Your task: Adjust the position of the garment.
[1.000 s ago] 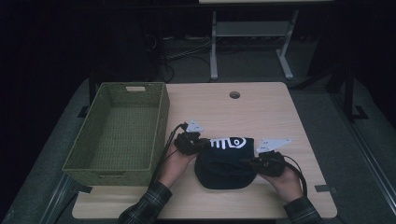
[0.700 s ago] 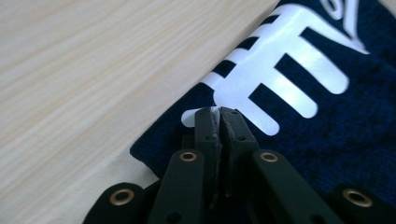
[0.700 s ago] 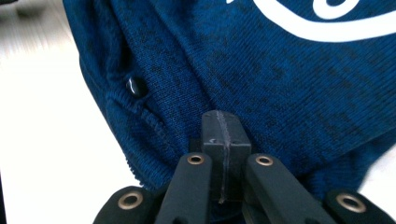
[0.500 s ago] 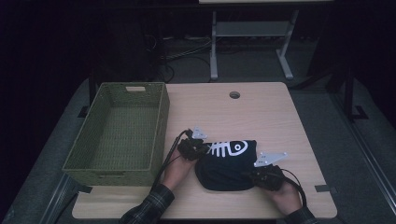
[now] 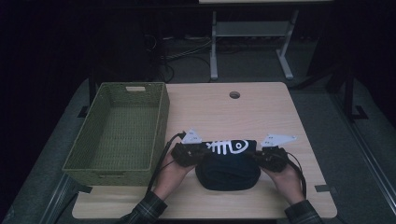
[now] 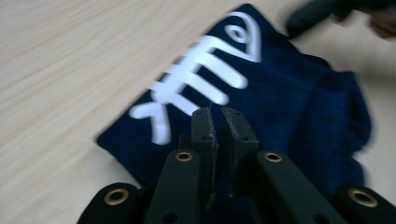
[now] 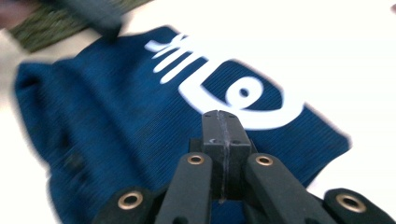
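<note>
one green woven basket (image 5: pixel 116 128) stands on the left part of the table (image 5: pixel 261 112), nothing to be seen inside it. one dark blue knitted hat (image 5: pixel 227 163) with one white fishbone print (image 5: pixel 228 147) lies on the near middle of the table, just right of the basket and apart from it. two hand-held grippers flank it, one at each end of its far edge.

the left gripper (image 5: pixel 189 154) sits at the hat's left end, between basket and hat. in the left gripper view its jaws stand over the blue knit with a thin gap between them; they have just been opening slightly, and no cloth is seen in the gap. its black cable runs back along the basket's near corner.

the right gripper (image 5: pixel 267 157) sits at the hat's right end. in the right gripper view its jaws are pressed flat together over the hat, beside the fish head; nothing shows between them.

one round hole (image 5: pixel 234 94) sits in the far tabletop, well apart from the hat. beyond the table stands a metal frame (image 5: pixel 247 42) on a dark floor.
</note>
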The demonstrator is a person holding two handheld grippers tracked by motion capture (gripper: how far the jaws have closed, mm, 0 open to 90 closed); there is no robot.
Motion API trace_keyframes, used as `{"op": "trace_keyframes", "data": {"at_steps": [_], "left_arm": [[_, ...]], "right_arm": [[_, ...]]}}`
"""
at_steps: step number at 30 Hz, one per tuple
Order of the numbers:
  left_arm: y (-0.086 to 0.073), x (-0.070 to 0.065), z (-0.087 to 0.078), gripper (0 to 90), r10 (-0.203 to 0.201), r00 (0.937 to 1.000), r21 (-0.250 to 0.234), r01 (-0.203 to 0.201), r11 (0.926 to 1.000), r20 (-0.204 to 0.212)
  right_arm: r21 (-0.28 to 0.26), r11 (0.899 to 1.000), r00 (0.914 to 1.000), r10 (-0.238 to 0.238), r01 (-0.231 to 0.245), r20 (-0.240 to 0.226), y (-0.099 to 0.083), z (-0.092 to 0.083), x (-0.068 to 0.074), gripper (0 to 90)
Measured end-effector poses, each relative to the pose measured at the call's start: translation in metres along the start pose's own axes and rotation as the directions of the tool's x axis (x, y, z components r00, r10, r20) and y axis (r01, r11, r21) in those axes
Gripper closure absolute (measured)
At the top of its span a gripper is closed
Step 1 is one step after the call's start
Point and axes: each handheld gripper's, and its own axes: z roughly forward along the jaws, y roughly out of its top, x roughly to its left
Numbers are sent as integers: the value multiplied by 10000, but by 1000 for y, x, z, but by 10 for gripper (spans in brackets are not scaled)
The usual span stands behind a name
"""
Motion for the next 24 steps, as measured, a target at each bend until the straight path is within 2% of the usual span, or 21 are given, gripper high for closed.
{"op": "trace_keyframes", "data": {"at_steps": [5,7,12,16,18,24], "left_arm": [[-14,-19,1,833,341,9990,395,-352,9986,276],[-19,-21,4,834,347,9988,556,-366,9978,342],[-26,-21,13,844,331,9989,948,-361,9948,330],[-29,-22,18,858,538,9982,1210,-566,9910,259],[-30,-23,20,870,641,9978,1308,-660,9892,185],[-29,-20,17,849,304,9989,1112,-341,9932,345]], "right_arm": [[20,9991,9986,428,-429,308,8,16,-21,900],[194,9974,9969,685,-693,395,6,24,-28,900],[852,9933,9949,719,-779,713,-2,36,-38,900],[1253,9881,9936,796,-893,801,-7,42,-40,900],[1283,9875,9934,818,-916,800,-8,43,-40,900],[1134,9905,9945,694,-781,787,-7,40,-39,900]]}}
